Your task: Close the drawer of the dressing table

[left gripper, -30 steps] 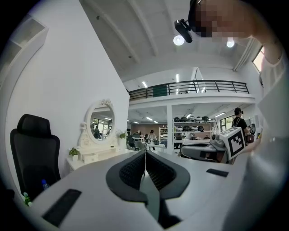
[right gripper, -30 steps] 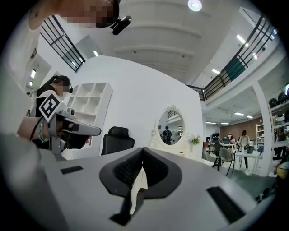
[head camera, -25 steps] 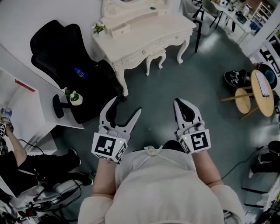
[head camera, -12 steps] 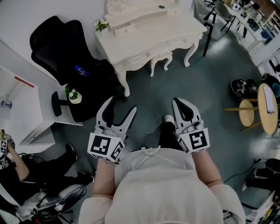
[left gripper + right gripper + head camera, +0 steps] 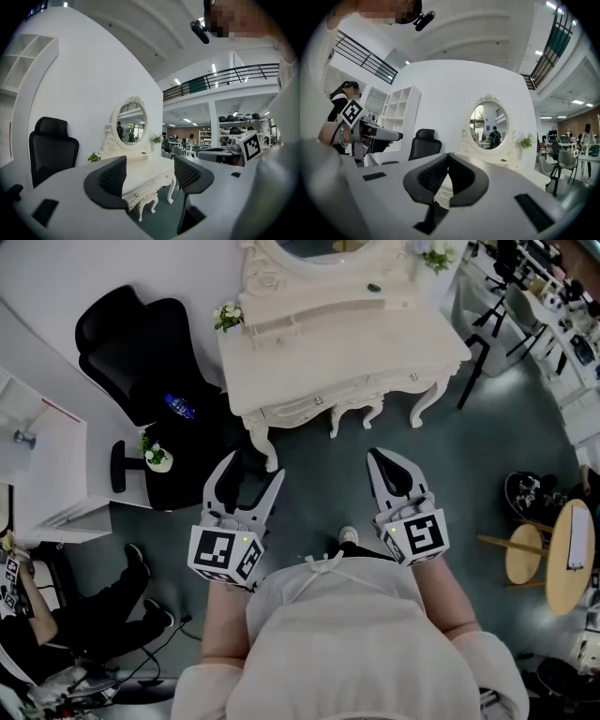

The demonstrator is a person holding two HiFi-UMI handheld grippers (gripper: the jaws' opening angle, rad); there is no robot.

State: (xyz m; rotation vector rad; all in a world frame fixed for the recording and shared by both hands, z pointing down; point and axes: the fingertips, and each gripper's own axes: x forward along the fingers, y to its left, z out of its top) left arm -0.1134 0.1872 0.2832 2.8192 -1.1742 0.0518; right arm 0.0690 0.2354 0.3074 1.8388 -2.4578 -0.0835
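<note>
Dressing table [image 5: 347, 343] stretches left-right, front toward the person [image 5: 328, 643]; left hand-held gripper [image 5: 253, 468] gapes empty; right hand-held gripper [image 5: 376, 457] closed.

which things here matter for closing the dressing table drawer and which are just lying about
For the job: dressing table, left gripper (open), right gripper (shut).
Lying about: black office chair, blue bottle, small potted plant, round wooden table.

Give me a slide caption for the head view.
Standing before the white dressing table, left tool open and right tool shut, neither touching it.
</note>
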